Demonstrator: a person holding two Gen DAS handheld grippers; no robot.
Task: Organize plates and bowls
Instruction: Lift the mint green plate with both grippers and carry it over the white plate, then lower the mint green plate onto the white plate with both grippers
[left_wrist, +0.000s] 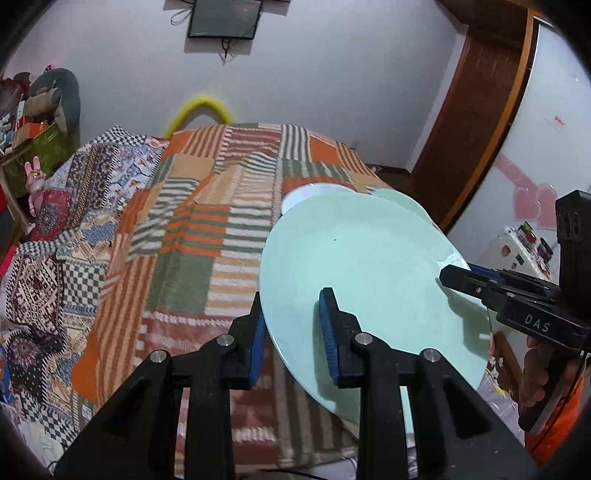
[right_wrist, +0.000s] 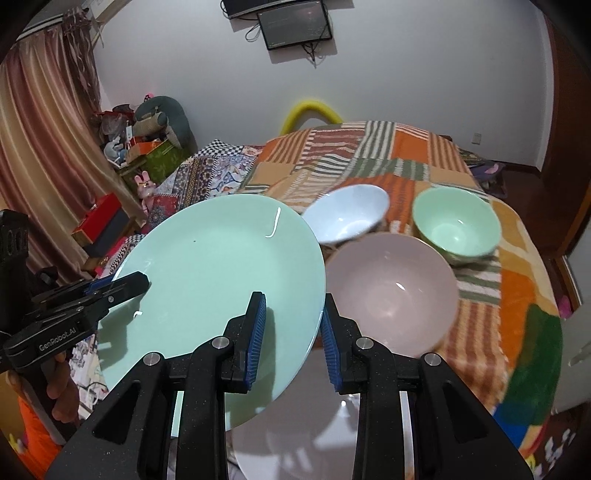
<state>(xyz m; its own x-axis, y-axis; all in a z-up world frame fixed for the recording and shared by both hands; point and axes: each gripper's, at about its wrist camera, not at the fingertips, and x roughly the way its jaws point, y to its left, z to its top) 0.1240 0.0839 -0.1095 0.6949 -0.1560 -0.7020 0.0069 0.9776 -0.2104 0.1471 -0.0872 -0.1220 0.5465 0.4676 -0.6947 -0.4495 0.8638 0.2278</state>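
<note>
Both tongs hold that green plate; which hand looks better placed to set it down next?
Probably the right. The right tongs clamp the green plate directly above a pale plate, beside the pink bowl. The left tongs hold the opposite rim over blanket.

Black grippers (left_wrist: 291, 332), blue-padded jaws

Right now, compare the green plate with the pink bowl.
The green plate is flat, held tilted in the air by both grippers; the pink bowl is deep and sits upright on the striped blanket. The plate looks wider. Both are plain, glossy and empty.
</note>
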